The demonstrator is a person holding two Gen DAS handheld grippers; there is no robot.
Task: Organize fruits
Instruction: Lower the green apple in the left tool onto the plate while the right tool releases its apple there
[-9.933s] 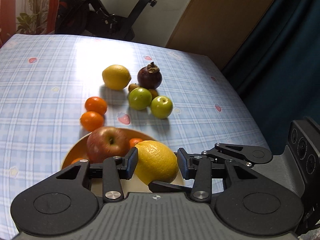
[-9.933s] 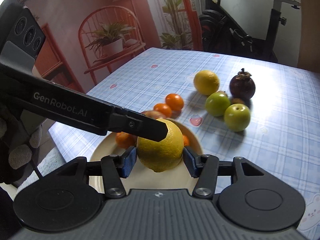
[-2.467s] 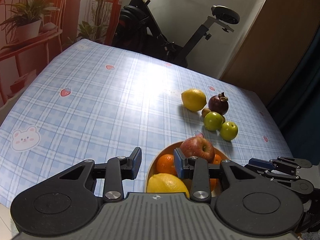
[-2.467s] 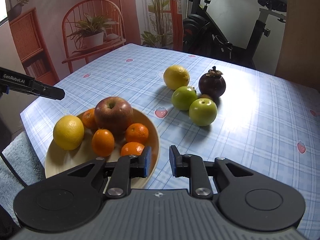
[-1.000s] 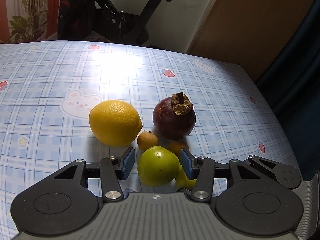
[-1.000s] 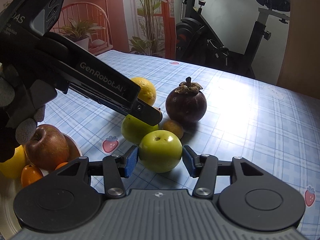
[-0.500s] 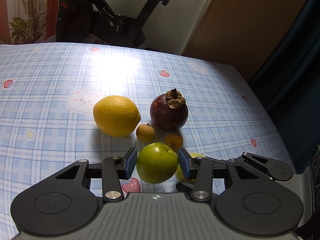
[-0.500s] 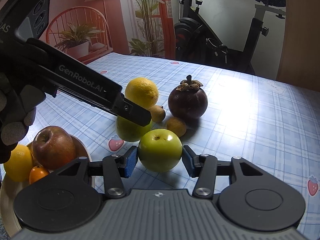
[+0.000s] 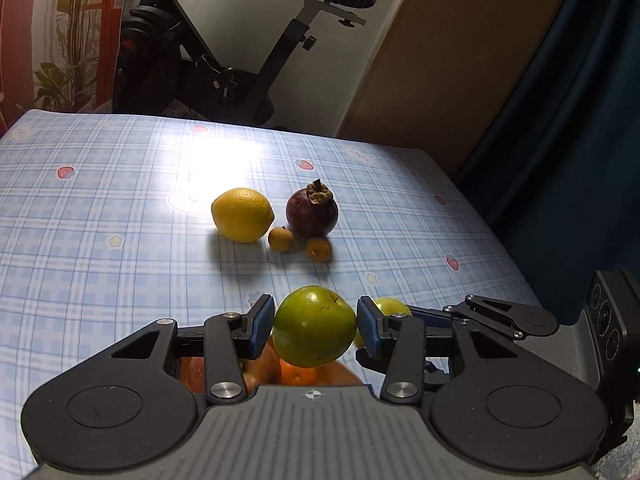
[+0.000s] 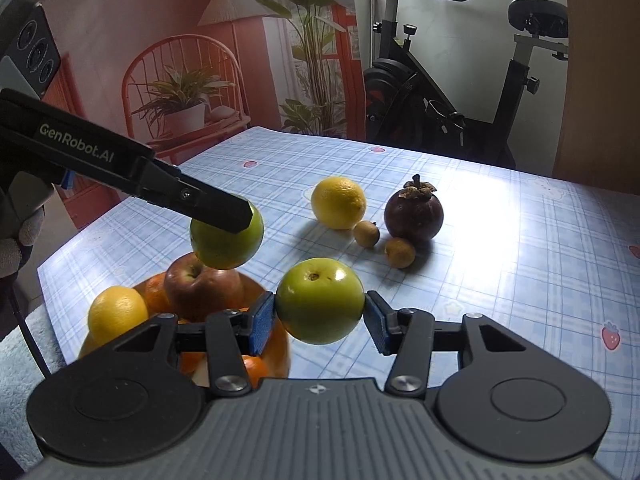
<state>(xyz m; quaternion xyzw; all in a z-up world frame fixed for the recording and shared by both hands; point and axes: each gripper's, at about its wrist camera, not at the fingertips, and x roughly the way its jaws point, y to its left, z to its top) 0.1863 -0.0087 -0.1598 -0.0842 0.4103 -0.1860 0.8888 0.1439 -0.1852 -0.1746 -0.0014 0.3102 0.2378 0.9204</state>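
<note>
My left gripper (image 9: 316,330) is shut on a green apple (image 9: 315,331), lifted over the fruit plate (image 9: 344,374). In the right wrist view that apple (image 10: 230,246) hangs above the red apple (image 10: 202,286) on the plate (image 10: 280,344). My right gripper (image 10: 319,314) is shut on a second green apple (image 10: 320,300), held clear of the cloth beside the plate's right rim. A lemon (image 10: 116,314) and several oranges also lie on the plate. On the table beyond stay a lemon (image 9: 242,215), a dark mangosteen (image 9: 312,214) and two small brown fruits (image 9: 280,239).
The blue checked tablecloth (image 9: 100,208) covers the table, whose right edge (image 9: 500,248) drops off toward a dark curtain. An exercise bike (image 10: 460,80) stands behind the far edge. A red wire chair with a potted plant (image 10: 184,108) is beyond the left side.
Both grippers closed on the green apples, lifted them off the cloth and drew back toward the plate. The lemon, mangosteen and small brown fruits stayed in place.
</note>
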